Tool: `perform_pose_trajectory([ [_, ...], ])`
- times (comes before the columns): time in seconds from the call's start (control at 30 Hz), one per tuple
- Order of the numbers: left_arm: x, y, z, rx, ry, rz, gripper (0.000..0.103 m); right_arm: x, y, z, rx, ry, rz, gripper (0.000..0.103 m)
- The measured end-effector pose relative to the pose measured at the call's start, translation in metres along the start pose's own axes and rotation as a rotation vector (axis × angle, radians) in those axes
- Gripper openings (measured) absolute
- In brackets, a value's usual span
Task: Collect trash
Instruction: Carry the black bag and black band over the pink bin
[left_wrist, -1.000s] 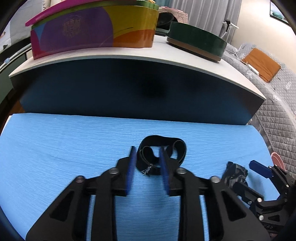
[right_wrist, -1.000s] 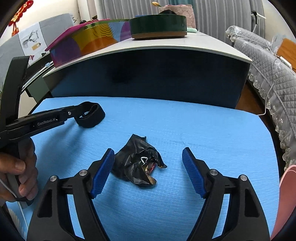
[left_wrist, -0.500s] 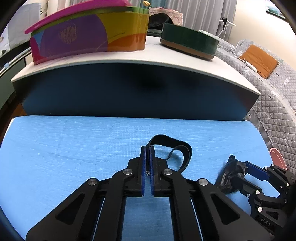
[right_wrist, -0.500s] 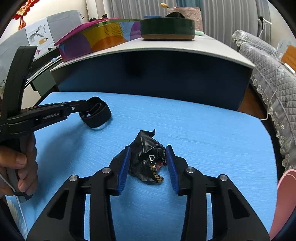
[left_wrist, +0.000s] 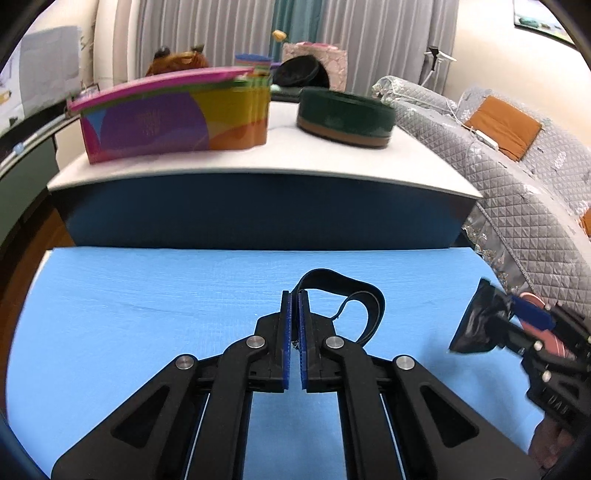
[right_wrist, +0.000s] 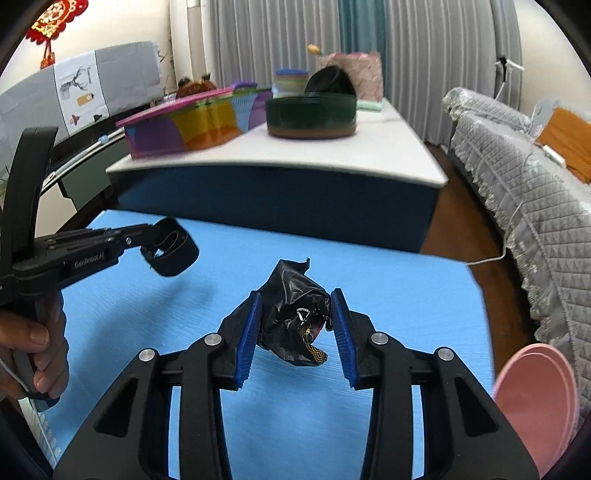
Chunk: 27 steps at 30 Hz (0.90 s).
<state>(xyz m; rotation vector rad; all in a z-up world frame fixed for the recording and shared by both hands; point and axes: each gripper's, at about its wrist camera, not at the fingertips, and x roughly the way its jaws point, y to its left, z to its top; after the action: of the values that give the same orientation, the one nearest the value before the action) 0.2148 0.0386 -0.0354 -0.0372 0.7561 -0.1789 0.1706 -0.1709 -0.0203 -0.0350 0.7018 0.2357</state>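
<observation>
My left gripper (left_wrist: 294, 299) is shut on a black strap loop (left_wrist: 364, 295) and holds it above the blue mat (left_wrist: 129, 314). The loop also shows in the right wrist view (right_wrist: 173, 254), lifted off the mat with its shadow below. My right gripper (right_wrist: 295, 314) is shut on a crumpled black wrapper (right_wrist: 295, 314) with a gold-patterned corner, raised off the mat. The wrapper and right gripper also show at the right edge of the left wrist view (left_wrist: 480, 325).
A white-topped dark blue table (left_wrist: 258, 162) stands behind the mat with a multicoloured box (left_wrist: 173, 122) and a round green tin (left_wrist: 345, 116). A grey quilted sofa (right_wrist: 535, 184) is at the right. A pink round thing (right_wrist: 535, 398) lies off the mat's right edge.
My left gripper closed on the strap loop and lifted it. My right gripper closed on the black wrapper and lifted it off the mat.
</observation>
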Motion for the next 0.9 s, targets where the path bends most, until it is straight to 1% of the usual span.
perform_pose_trajectory([
  [0.23, -0.048, -0.024, -0.001, 0.0, -0.036, 0.011, 0.003, -0.067, -0.009, 0.009, 0.0, -0.076, -0.038, 0.039],
  [0.33, -0.069, -0.038, -0.005, 0.006, -0.054, 0.002, 0.003, -0.095, -0.015, 0.007, -0.001, -0.096, -0.059, 0.039],
  [0.47, -0.092, -0.056, -0.011, -0.002, -0.068, -0.016, 0.003, -0.132, -0.032, 0.002, 0.032, -0.111, -0.078, 0.039],
  [0.77, -0.124, -0.097, -0.038, -0.005, -0.071, -0.063, 0.003, -0.193, -0.074, -0.009, 0.051, -0.141, -0.155, 0.039],
  [0.9, -0.127, -0.117, -0.042, 0.018, -0.075, -0.08, 0.003, -0.208, -0.097, -0.011, 0.054, -0.155, -0.192, 0.039],
])
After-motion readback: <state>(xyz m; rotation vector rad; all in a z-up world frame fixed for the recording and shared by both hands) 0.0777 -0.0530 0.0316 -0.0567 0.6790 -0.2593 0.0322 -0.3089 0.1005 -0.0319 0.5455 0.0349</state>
